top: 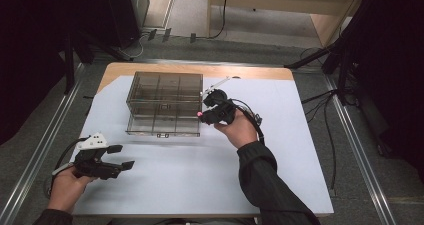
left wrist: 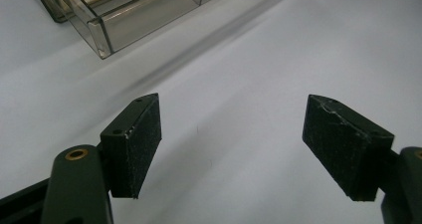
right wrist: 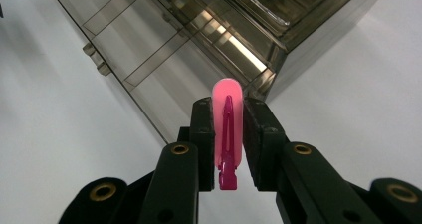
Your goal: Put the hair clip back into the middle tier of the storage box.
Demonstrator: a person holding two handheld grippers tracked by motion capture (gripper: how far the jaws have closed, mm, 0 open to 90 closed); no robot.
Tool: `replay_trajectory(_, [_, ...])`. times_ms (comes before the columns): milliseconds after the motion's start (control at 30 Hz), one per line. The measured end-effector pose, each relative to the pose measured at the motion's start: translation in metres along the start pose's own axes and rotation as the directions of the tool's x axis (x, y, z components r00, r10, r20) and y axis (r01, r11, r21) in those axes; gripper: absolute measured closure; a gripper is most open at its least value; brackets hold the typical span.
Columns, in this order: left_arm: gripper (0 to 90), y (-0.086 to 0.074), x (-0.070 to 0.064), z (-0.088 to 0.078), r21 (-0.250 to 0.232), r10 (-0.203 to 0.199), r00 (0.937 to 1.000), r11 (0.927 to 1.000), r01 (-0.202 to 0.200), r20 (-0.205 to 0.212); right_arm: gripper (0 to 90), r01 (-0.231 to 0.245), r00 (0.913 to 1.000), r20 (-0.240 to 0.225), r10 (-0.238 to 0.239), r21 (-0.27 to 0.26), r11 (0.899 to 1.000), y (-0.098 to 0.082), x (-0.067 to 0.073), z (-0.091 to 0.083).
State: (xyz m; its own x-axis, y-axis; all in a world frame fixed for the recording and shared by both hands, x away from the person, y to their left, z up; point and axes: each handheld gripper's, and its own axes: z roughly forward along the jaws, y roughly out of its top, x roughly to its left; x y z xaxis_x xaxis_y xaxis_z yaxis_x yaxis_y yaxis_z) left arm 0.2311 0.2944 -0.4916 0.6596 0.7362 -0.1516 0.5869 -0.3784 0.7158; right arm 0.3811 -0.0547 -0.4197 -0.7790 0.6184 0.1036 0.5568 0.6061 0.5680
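Right gripper [right wrist: 228,134] clamped on a small pink plastic clip [right wrist: 227,134], hovering at the near right corner of the smoky clear plastic drawer box [top: 165,105] on the white worktop [top: 200,170]. Probably light, stiff, slippery; best pinched across flat sides. Left gripper [left wrist: 231,149] wide open, empty.

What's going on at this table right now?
A person works with a gripper in each hand. The right gripper is shut on a small pink clip, holding it beside the clear compartment box on the white table cover. The left gripper waits open and empty near the table's front left.
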Motion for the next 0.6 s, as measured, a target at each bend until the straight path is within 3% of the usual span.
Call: replay_trajectory(600, [24.2, 0.000, 0.000, 0.000, 0.000, 0.000, 1.0000, 1.0000, 0.000, -0.007, 77.6, 0.041, 0.9991, -0.013, -0.041, 0.018, 0.999, 0.013, 0.008, 0.010])
